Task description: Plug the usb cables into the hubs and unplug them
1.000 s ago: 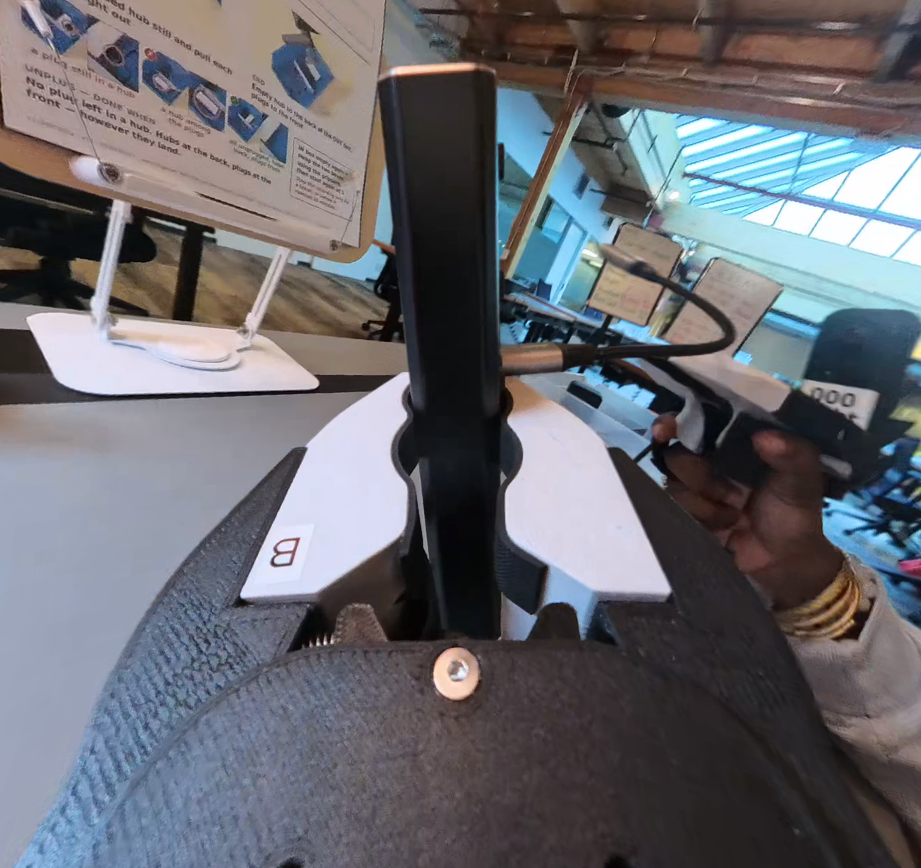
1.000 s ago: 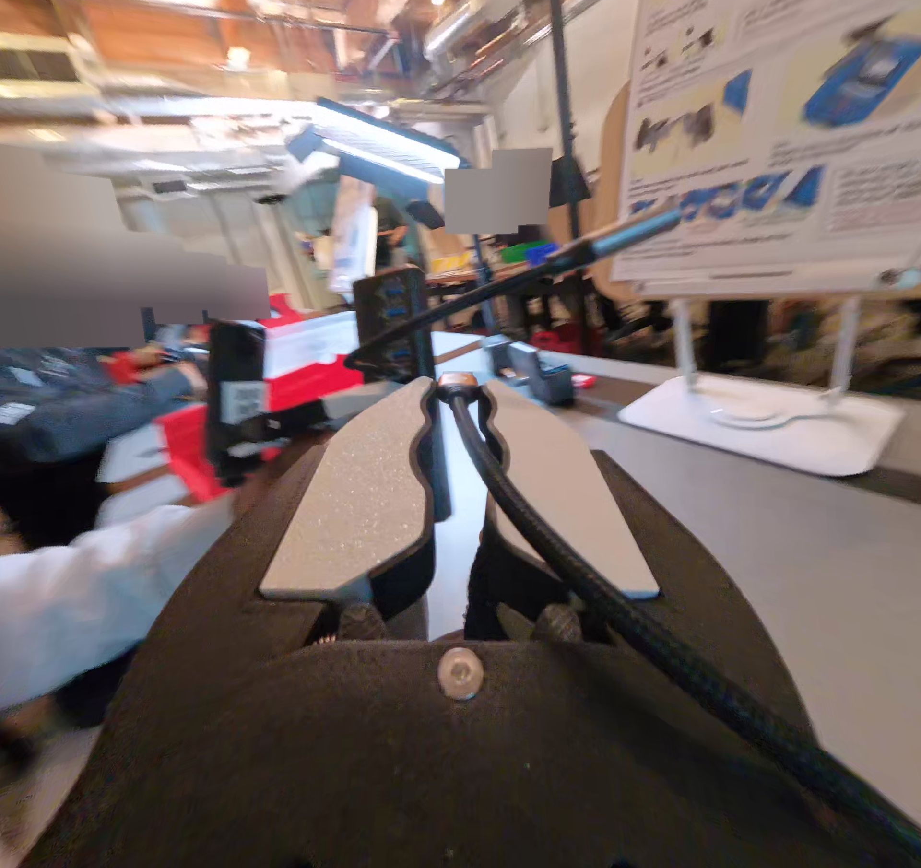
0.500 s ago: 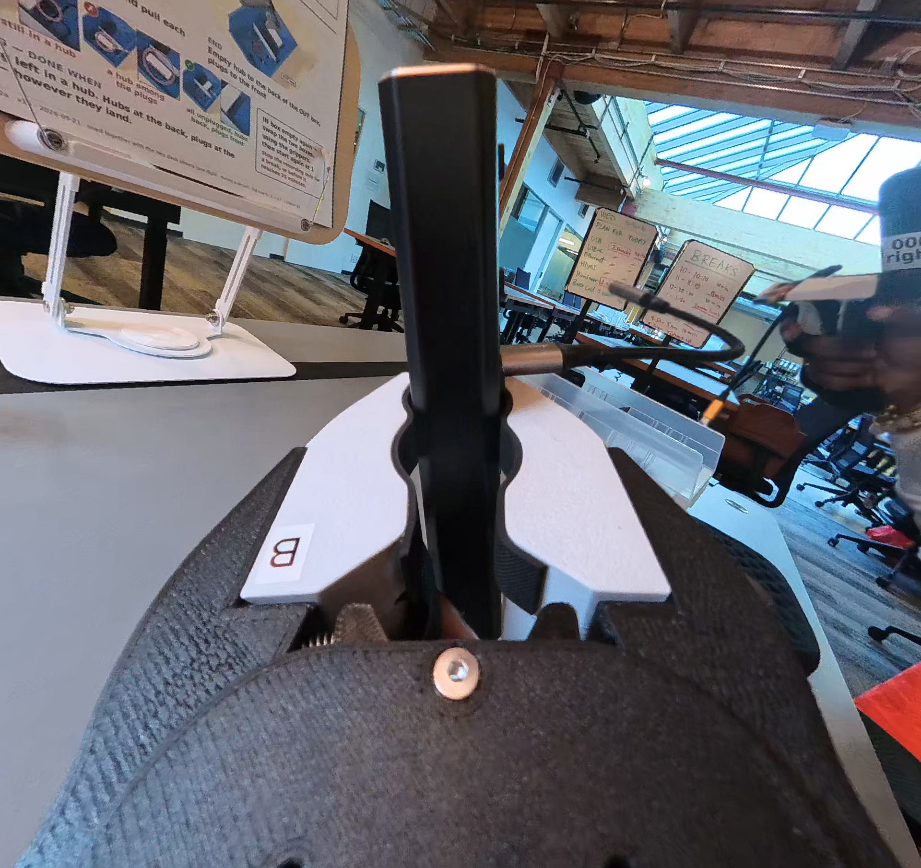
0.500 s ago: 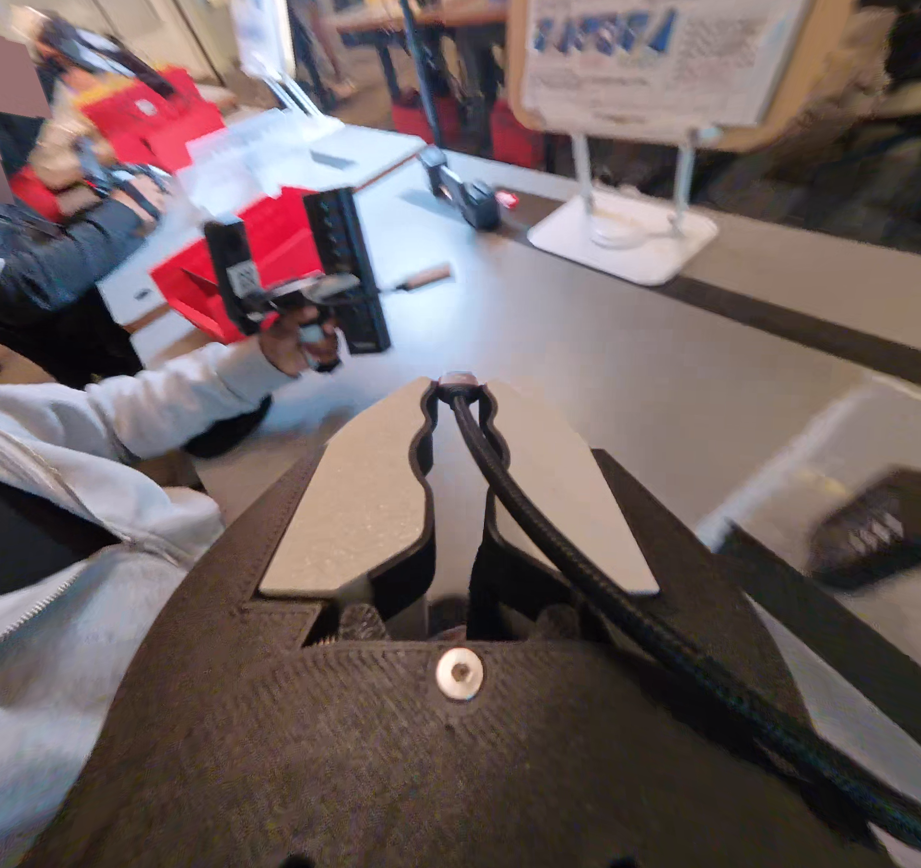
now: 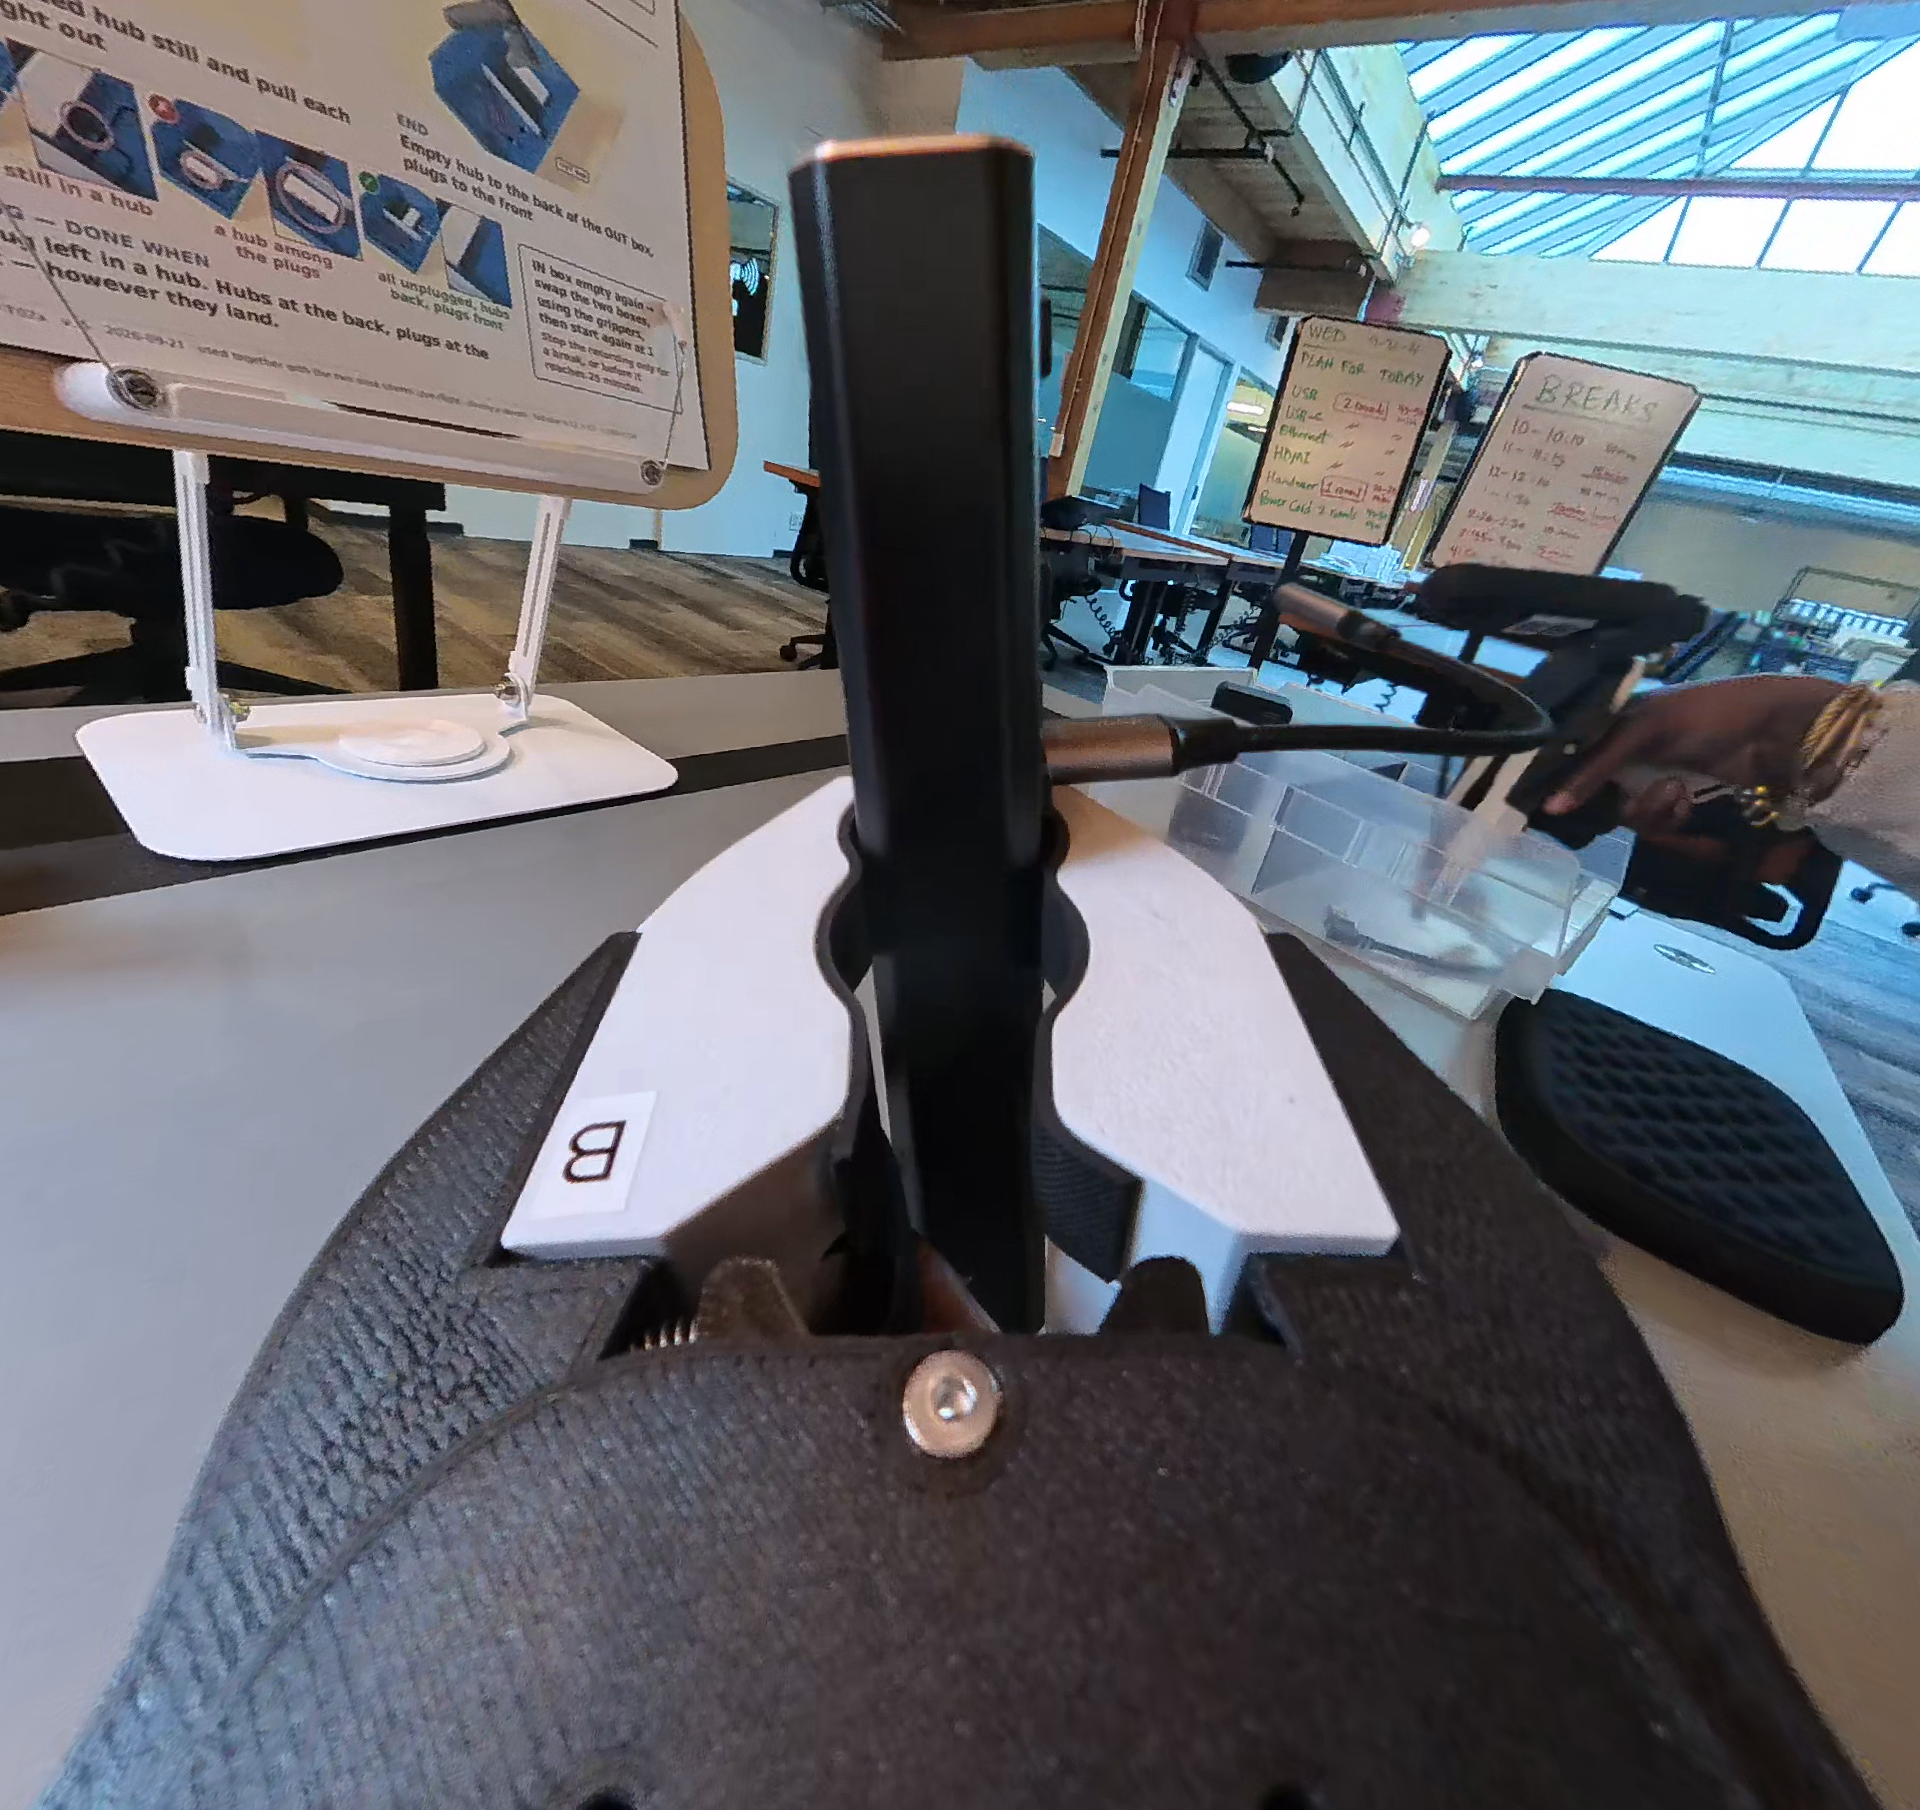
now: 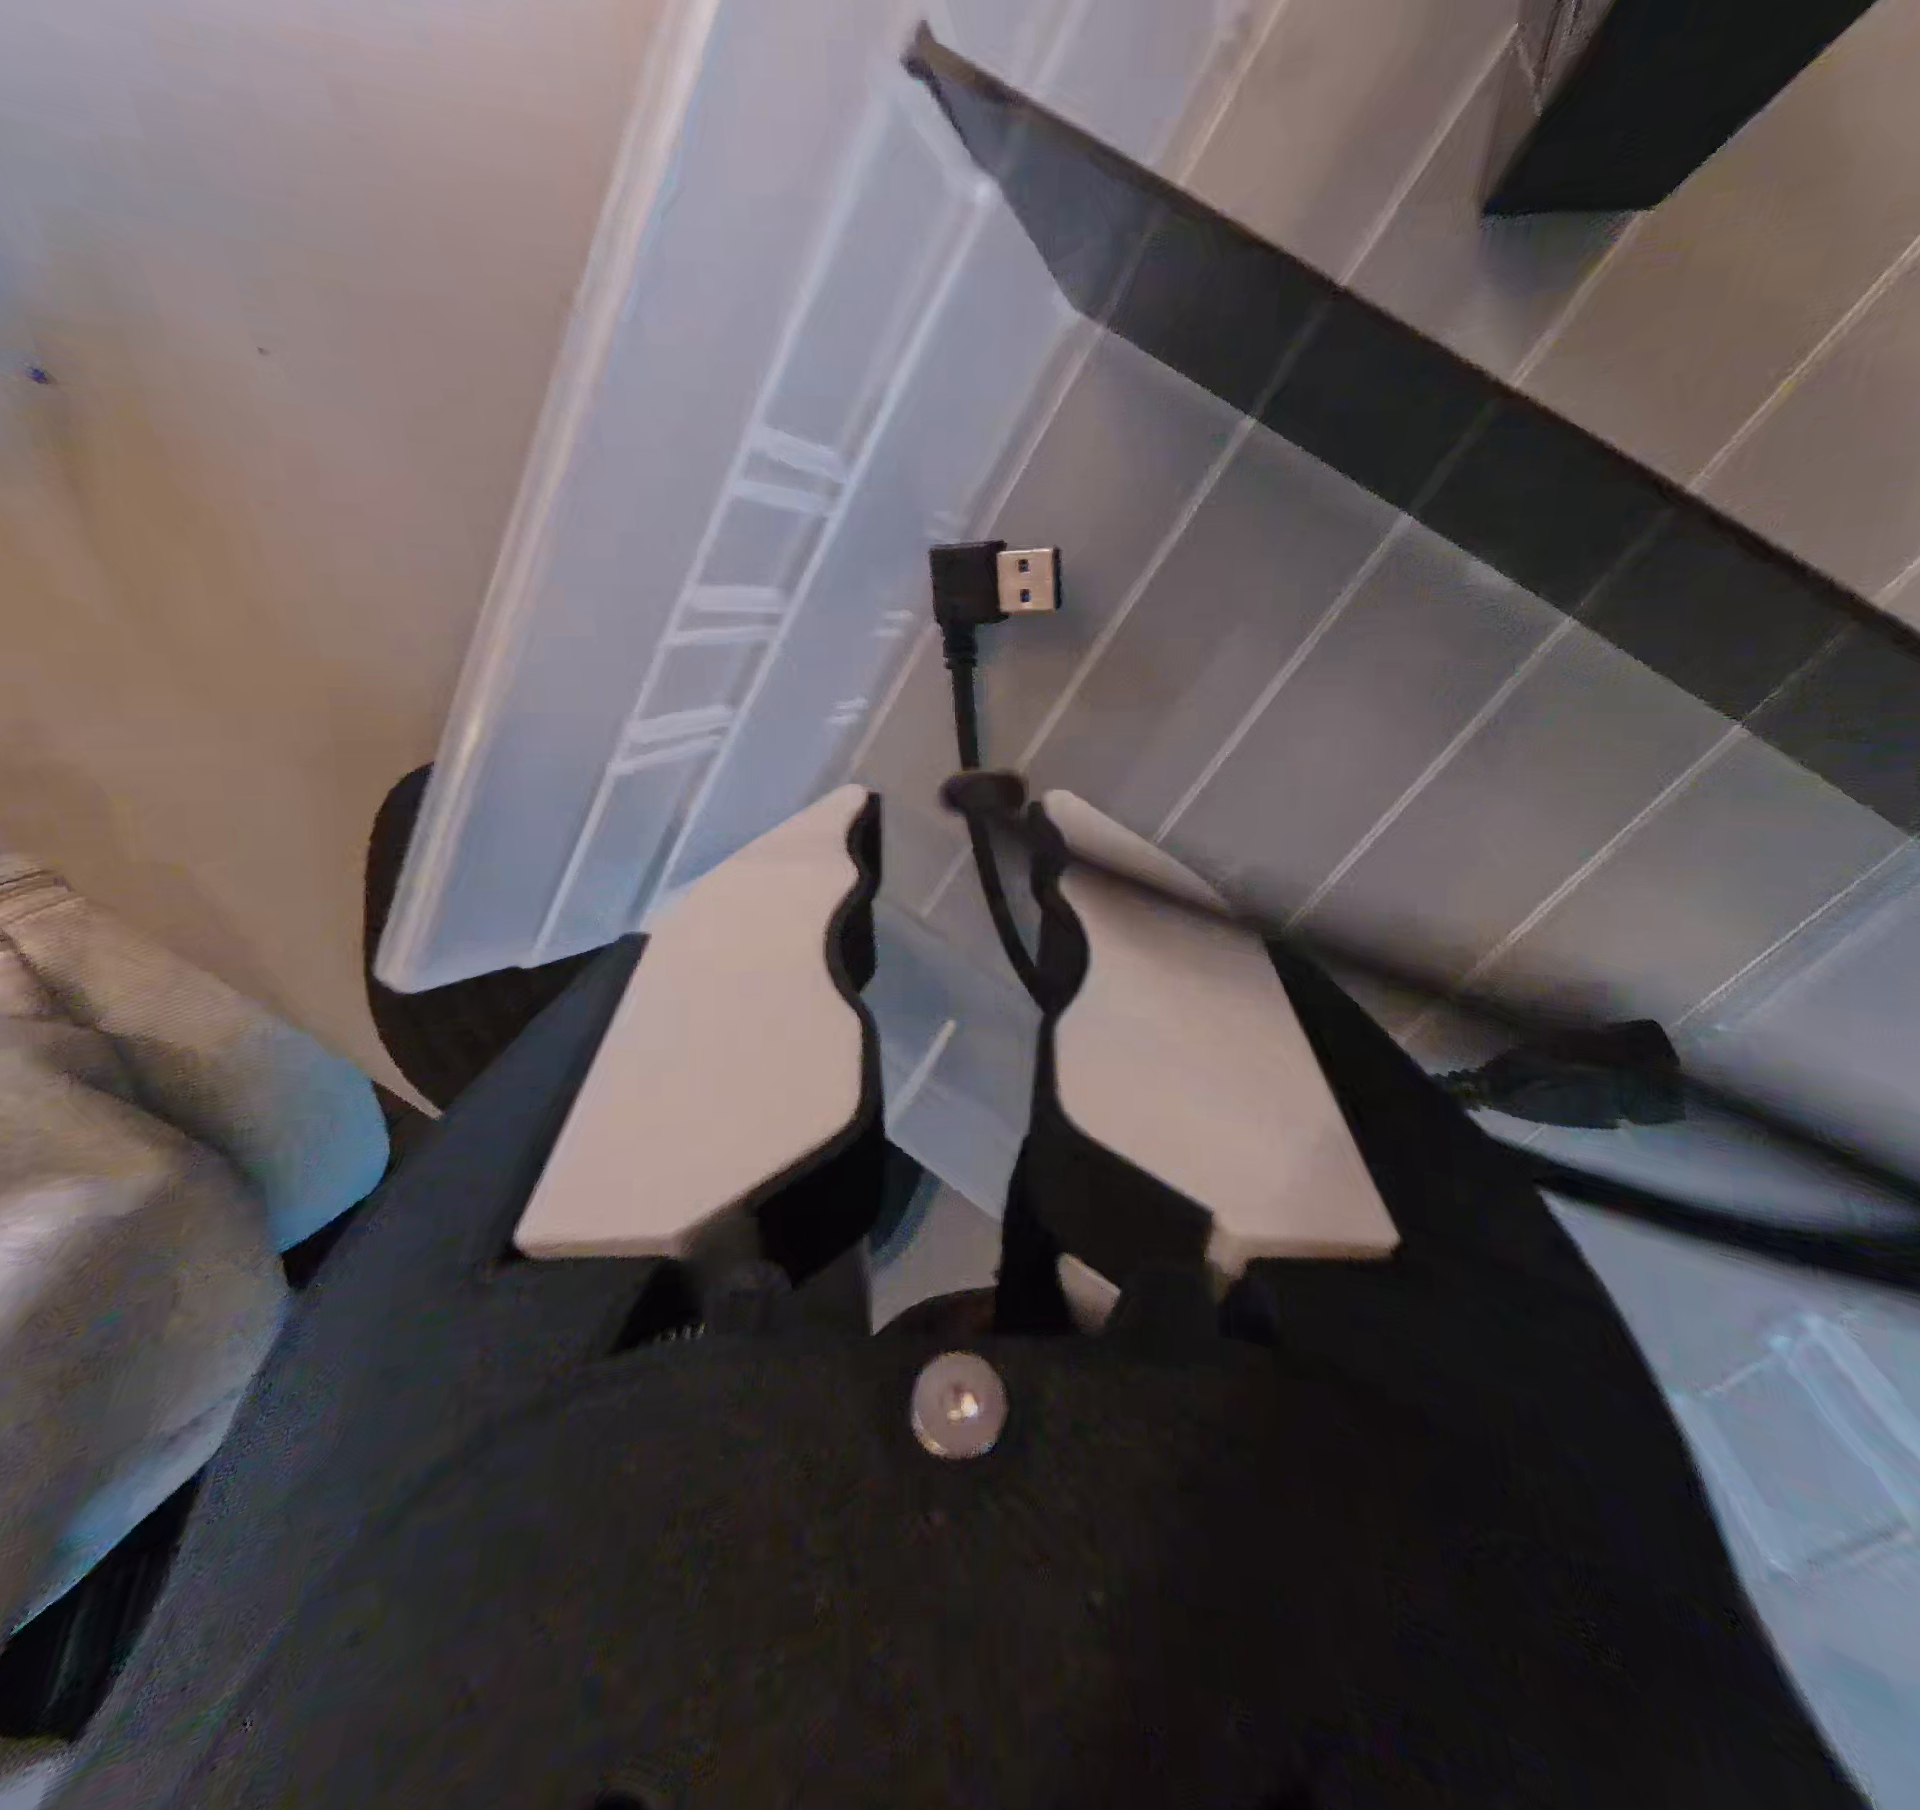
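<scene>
Left gripper [image 5: 940, 856] clamped on one upright black hub [image 5: 925, 534], one cable [image 5: 1330, 732] plugged in, right gripper [image 6: 956, 815] parted, tipped down over one clear bin [image 6: 727, 534], one angled plug [image 6: 997, 581] below.

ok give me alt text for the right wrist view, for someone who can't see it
The right gripper points down into a clear plastic bin, jaws parted, with a thin black usb cable lying against one finger. Just beyond the fingertips, the cable's angled plug shows its bare metal end. A grey sleeve fills the left edge.
</scene>
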`<state>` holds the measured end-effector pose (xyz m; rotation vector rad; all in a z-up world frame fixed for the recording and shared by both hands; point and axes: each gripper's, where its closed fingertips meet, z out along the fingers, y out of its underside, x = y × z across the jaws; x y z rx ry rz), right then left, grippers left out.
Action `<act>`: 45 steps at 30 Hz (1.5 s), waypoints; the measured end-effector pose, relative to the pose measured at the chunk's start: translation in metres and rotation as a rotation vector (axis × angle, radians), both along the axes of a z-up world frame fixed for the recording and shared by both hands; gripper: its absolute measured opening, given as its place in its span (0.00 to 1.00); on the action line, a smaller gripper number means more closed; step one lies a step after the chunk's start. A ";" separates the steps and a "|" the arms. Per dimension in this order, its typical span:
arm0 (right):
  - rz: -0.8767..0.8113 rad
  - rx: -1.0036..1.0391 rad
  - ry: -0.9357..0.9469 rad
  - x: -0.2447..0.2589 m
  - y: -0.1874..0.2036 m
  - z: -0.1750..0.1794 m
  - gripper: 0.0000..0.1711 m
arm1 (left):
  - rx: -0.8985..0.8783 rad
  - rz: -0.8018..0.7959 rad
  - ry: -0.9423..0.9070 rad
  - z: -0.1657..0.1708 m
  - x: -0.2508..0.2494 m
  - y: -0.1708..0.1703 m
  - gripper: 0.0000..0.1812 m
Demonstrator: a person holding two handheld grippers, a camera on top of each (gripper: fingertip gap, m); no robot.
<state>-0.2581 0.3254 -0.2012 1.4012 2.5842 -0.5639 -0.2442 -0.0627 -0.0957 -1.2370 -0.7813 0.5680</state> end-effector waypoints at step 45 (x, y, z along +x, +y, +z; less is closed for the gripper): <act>0.650 0.598 0.439 -0.029 0.040 -0.002 0.24 | -0.042 0.019 -0.023 -0.007 -0.004 0.000 0.16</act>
